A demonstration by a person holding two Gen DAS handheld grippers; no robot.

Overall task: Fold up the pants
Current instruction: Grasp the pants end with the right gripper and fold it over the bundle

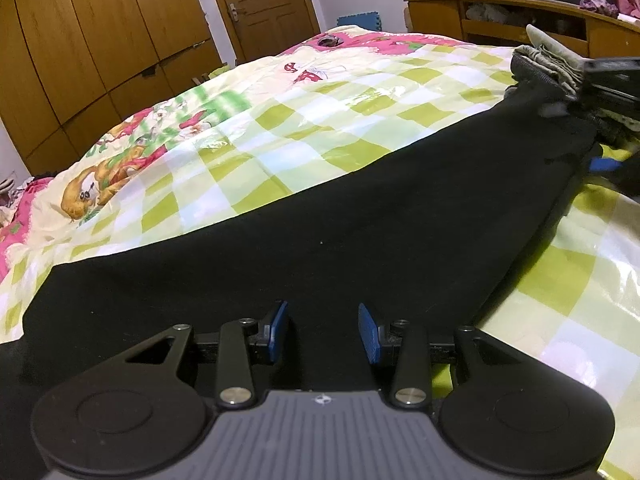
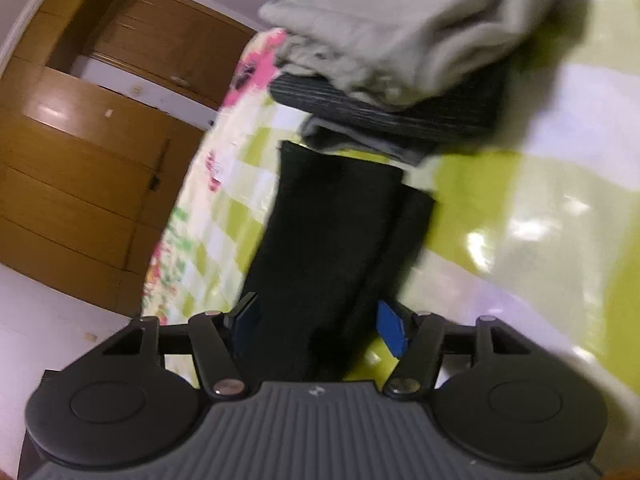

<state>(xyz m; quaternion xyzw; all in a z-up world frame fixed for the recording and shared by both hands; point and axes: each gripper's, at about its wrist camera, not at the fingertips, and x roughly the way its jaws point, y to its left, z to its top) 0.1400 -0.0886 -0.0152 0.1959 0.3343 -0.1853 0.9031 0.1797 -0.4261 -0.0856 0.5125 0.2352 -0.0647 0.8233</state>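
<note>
Black pants (image 1: 320,216) lie stretched flat across a green-checked bedspread (image 1: 304,112). My left gripper (image 1: 323,330) is open, its blue pads just above the wide end of the pants. My right gripper (image 2: 316,320) is open with its blue pads on either side of the narrow leg end of the pants (image 2: 336,216); it also shows in the left wrist view (image 1: 604,164) at the far right. The right wrist view is blurred.
A pile of folded clothes, grey on top of dark (image 2: 392,40), sits on the bed beyond the leg ends; it also shows in the left wrist view (image 1: 548,60). Wooden wardrobes (image 1: 80,48), a door (image 1: 264,4) and a wooden desk (image 1: 520,16) surround the bed.
</note>
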